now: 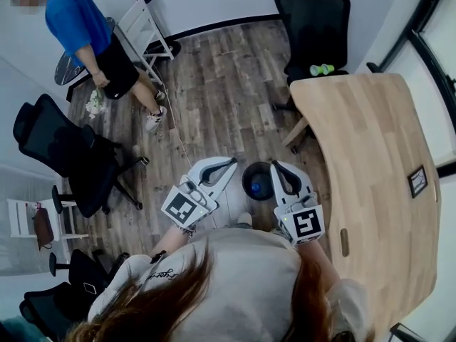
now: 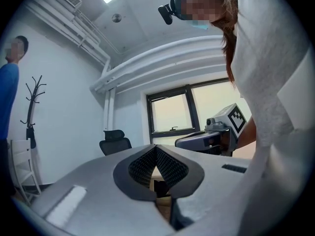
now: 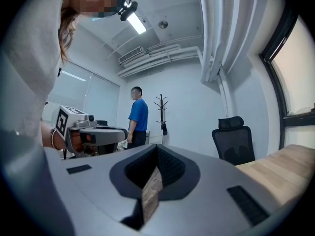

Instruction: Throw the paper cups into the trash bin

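Left tool [image 1: 229, 166] and right tool [image 1: 278, 169] are both closed on nothing, either side of the trash bin [image 1: 258, 182] on the floor. The green paper cups [image 1: 322, 70] lie at one o'clock, on the surface's [image 1: 370, 141] far end. They are probably light and easily crushed, so pinch one wall gently near the rim.

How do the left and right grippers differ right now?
The left gripper slants toward the head view's upper right, left of the trash bin; the right gripper points almost straight up it, right of the bin. The right gripper is next to the wooden table; the left gripper is over wooden floor. Both are shut, holding nothing.
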Motion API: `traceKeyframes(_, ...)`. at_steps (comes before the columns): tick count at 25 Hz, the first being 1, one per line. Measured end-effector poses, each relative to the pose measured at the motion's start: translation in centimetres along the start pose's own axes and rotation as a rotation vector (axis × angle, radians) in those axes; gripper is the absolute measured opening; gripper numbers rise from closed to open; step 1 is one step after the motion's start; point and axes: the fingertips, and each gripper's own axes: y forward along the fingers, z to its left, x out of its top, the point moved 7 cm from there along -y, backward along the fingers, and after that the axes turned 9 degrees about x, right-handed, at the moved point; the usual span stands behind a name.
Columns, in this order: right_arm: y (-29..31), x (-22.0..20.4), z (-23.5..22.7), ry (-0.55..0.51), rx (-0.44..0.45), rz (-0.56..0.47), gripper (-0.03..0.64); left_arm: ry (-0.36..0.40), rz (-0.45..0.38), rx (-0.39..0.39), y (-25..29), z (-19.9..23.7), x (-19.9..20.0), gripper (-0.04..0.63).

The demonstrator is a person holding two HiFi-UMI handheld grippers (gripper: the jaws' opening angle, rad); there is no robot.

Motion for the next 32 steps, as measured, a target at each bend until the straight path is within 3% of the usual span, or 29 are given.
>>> traceKeyframes(18, 8.5, 1.4, 5.5, -0.009, 0.251, -0.040, 0.009, 0.006, -0.003, 0.220, -7.3, 3.7, 0.8, 0.002)
traceKeyframes(25, 9.8, 1.4, 7.0, -0.009, 0.277, -0.045, 0.009, 0.011, 0.001, 0.255, -9.2, 4.3, 0.7, 0.003)
traceKeyframes(32, 9.2, 1.2, 7.3, -0.001, 0.263, -0.050, 0.009, 0.008, 0.001, 0.239, -9.4, 3.8, 0.6, 0.003)
